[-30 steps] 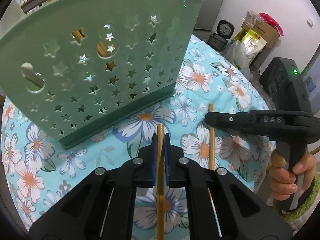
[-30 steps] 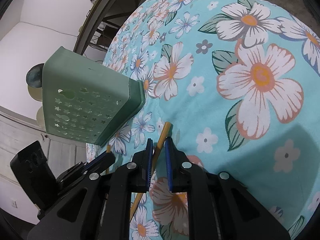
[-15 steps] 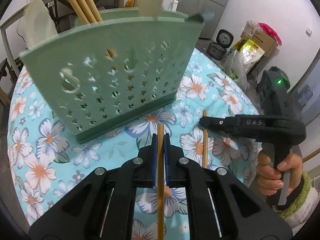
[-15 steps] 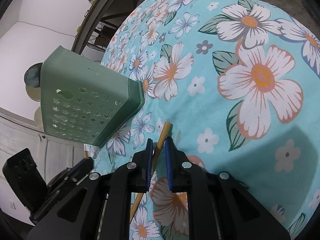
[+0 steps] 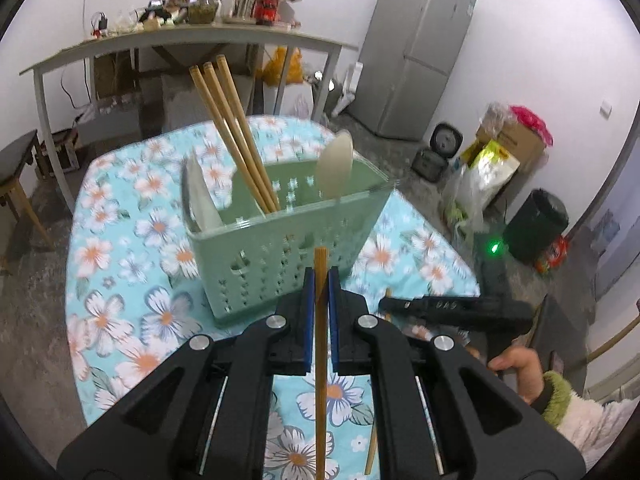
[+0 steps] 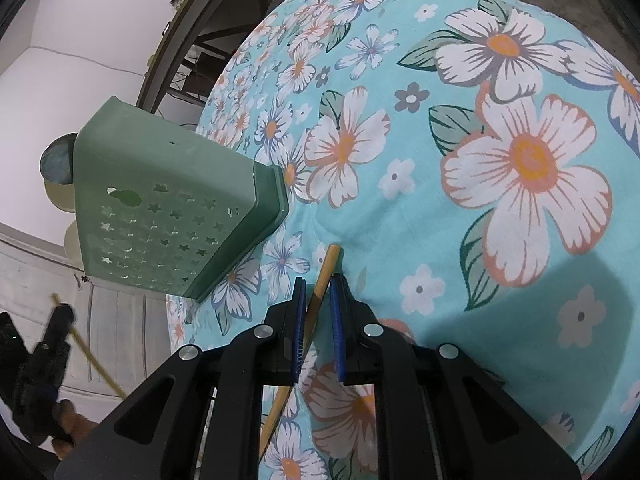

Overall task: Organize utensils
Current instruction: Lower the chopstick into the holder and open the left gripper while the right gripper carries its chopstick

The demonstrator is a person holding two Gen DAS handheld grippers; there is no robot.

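Where the flowered cloth covers the round table, a pale green caddy pierced with star holes, standing toward the middle of the tabletop. Upright inside it: three wooden chopsticks bundled and leaning away, a white spoon at one end, and a white and a grey utensil at the other.

Above the near edge of the tabletop, the left gripper, jaws pinching one chopstick held clear of the cloth, its tip just in front of the caddy's wall.

Toward the right edge, lower down, the right gripper, in a hand with a fuzzy green and white cuff. Jaws nearly together around a second chopstick, the stick slanted across the gap, its far tip resting on the cloth just beside the caddy's corner. Whether both blue pads press on it, impossible to tell from the wrist view.
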